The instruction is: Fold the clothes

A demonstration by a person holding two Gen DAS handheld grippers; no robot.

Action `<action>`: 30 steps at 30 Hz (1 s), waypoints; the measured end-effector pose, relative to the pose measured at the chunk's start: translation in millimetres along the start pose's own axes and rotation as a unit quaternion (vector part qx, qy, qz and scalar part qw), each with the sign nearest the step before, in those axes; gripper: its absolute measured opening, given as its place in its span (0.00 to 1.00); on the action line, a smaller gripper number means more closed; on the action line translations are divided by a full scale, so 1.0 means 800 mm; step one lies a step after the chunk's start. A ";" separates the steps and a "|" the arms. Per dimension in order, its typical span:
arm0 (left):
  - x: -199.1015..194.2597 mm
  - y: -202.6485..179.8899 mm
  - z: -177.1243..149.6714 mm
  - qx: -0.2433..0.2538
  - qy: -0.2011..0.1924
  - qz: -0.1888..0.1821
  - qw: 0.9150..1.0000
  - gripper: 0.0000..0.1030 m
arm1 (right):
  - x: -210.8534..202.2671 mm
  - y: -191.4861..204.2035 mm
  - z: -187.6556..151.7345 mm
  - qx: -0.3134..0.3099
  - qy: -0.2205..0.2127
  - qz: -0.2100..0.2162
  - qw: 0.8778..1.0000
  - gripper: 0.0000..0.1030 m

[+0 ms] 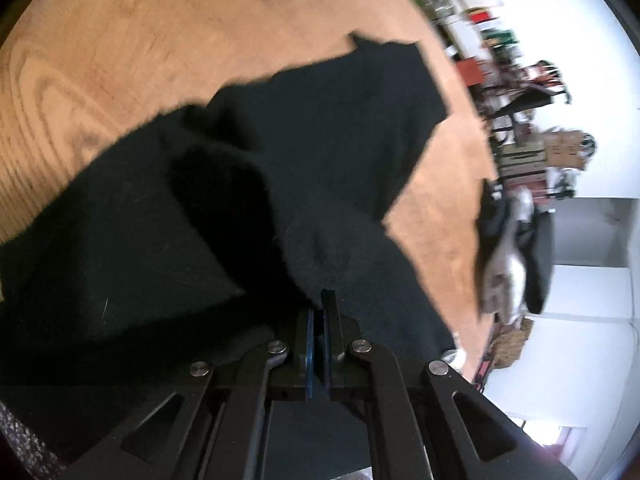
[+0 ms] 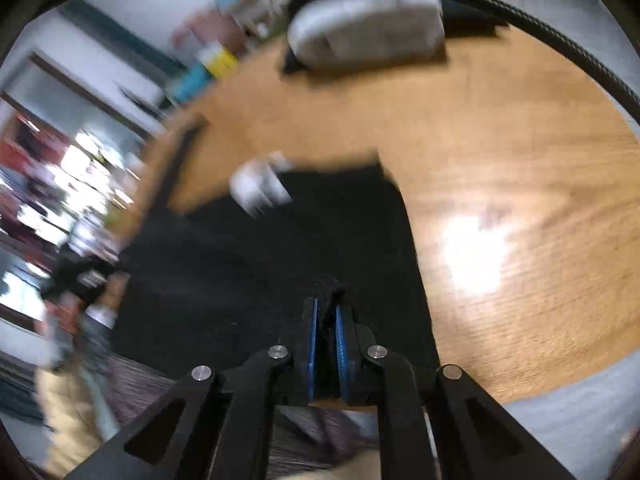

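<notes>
Wood-grain table (image 1: 120,60) carries one black garment (image 1: 312,128), rumpled, its long axis running from the grippers toward the far table edge. Both the left gripper (image 1: 320,304) and right gripper (image 2: 325,312) pinch its near edge.

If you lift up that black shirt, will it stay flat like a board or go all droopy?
Probably droopy. The black garment already bunches into soft folds where the left gripper pinches it, so it likely sags when lifted. It looks fuzzy, so it probably won't slip from the right gripper either. It would likely drag across the wooden table rather than slide neatly.
</notes>
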State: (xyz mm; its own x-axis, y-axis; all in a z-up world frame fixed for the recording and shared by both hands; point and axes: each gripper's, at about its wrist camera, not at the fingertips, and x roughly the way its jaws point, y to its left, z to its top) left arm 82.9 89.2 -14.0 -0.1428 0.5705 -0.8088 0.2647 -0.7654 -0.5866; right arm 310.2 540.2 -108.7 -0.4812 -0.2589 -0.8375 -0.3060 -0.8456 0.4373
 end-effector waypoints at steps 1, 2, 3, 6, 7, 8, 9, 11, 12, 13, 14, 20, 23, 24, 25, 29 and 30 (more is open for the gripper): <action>0.004 0.005 0.000 -0.004 0.012 0.005 1.000 0.09 | 0.000 0.000 -0.001 0.001 -0.001 -0.006 1.000 0.19; 0.005 0.009 0.001 -0.007 0.029 0.009 1.000 0.18 | 0.000 -0.001 -0.001 0.002 -0.003 -0.011 1.000 0.34; 0.002 0.016 0.002 -0.011 0.046 0.002 0.999 0.22 | 0.000 -0.001 -0.002 0.003 -0.004 -0.017 1.000 0.45; -0.034 0.034 0.003 -0.037 0.040 -0.038 0.998 0.49 | -0.035 0.004 0.010 -0.017 -0.044 -0.037 0.998 0.54; -0.053 0.036 0.004 -0.044 0.023 -0.047 0.998 0.60 | -0.050 0.007 0.016 -0.026 -0.059 -0.045 0.997 0.54; -0.078 0.031 0.005 -0.043 -0.003 -0.060 0.997 0.67 | -0.061 0.011 0.021 -0.034 -0.073 -0.046 0.996 0.53; -0.093 0.024 0.005 -0.036 -0.022 -0.064 0.997 0.69 | -0.068 0.019 0.026 -0.042 -0.083 -0.038 0.995 0.50; -0.119 -0.008 0.006 0.015 -0.067 -0.054 0.996 0.68 | -0.064 0.037 0.034 -0.058 -0.085 -0.012 0.995 0.29; -0.123 -0.024 0.005 0.045 -0.090 -0.038 0.994 0.65 | -0.055 0.046 0.038 -0.065 -0.077 0.003 0.995 0.24; -0.118 -0.041 0.005 0.076 -0.111 0.002 0.991 0.44 | -0.040 0.053 0.040 -0.070 -0.062 0.011 0.996 0.16; -0.112 -0.058 0.005 0.105 -0.130 0.041 0.985 0.16 | -0.023 0.060 0.041 -0.072 -0.050 0.010 0.996 0.14; 0.003 -0.033 0.028 0.088 -0.012 0.079 0.993 0.04 | 0.038 0.045 0.029 -0.044 -0.002 -0.005 0.999 0.10; 0.017 -0.001 0.040 0.054 -0.010 0.018 0.998 0.03 | 0.048 0.030 0.025 -0.029 0.004 0.006 1.000 0.07; 0.018 0.005 0.043 0.049 -0.005 0.011 0.999 0.03 | 0.049 0.029 0.027 -0.029 0.003 0.003 1.000 0.04; 0.019 0.006 0.045 0.051 -0.003 0.007 0.999 0.03 | 0.051 0.027 0.029 -0.029 0.002 0.001 1.000 0.02; 0.029 -0.008 0.052 0.078 -0.018 0.006 0.997 0.03 | 0.060 0.038 0.038 -0.054 -0.017 -0.053 0.997 0.01; 0.033 -0.016 0.053 0.087 -0.023 0.012 0.996 0.03 | 0.063 0.041 0.043 -0.063 -0.026 -0.082 0.994 0.00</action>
State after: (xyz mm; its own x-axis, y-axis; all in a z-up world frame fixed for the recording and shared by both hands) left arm 35.0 101.3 -29.8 -0.1821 0.5398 -0.8219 0.1001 -0.8213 -0.5616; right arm 247.5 515.4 -125.3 -0.4752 -0.0906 -0.8752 -0.2797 -0.9275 0.2479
